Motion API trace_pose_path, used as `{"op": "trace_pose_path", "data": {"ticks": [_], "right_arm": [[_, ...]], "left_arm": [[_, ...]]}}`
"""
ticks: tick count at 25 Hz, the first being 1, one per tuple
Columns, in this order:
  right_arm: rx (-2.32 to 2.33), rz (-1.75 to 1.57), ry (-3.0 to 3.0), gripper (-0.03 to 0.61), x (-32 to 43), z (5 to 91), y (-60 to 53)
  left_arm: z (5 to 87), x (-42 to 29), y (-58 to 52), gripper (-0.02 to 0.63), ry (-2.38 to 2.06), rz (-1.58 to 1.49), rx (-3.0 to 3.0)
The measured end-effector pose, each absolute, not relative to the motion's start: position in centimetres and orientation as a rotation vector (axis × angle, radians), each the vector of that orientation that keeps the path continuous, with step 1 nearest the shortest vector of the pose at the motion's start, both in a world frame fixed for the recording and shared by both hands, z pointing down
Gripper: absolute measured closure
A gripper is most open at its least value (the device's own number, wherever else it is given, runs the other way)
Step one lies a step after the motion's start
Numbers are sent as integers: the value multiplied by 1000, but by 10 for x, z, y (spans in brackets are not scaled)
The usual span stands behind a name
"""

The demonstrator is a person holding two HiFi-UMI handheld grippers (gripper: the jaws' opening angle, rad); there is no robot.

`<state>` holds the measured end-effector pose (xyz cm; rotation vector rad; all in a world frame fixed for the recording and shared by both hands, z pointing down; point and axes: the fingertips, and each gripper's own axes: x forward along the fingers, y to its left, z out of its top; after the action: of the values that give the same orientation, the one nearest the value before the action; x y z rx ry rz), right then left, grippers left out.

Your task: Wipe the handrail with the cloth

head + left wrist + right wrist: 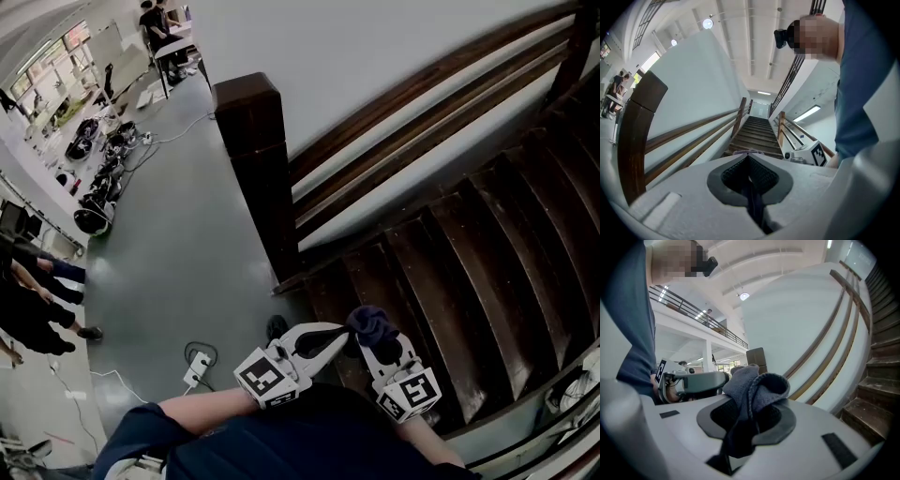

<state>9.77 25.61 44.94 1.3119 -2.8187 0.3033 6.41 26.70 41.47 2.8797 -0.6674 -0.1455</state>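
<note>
Cloth (757, 387), dark grey and bunched up, is pinched between the closed jaws of the right gripper (754, 420), with a loose fold rising above the tips. In the head view both grippers are held low and close to the person's body at the foot of a dark wooden staircase (487, 253), and the cloth (372, 325) crowns the right gripper (380, 354). The left gripper (339, 337) lies just beside it with its tips next to the cloth; whether they touch it cannot be told. Its own view shows the left gripper (749, 161) with its jaws pressed together and nothing between them. The handrail (422, 94) runs up along the white wall from a square newel post (253, 150), well apart from the cloth.
</note>
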Motion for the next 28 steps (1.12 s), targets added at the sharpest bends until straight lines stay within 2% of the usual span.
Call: {"op": "trace_pose_path", "data": {"ticks": [16,28], "right_arm": [[1632,277,-2632,477,12,419,4],[1697,319,-2584,477,42,422,-53]], "left_arm": [[381,-31,10,609,-352,-225,2963],[381,0,-42,609,-278,-186,2936]]}}
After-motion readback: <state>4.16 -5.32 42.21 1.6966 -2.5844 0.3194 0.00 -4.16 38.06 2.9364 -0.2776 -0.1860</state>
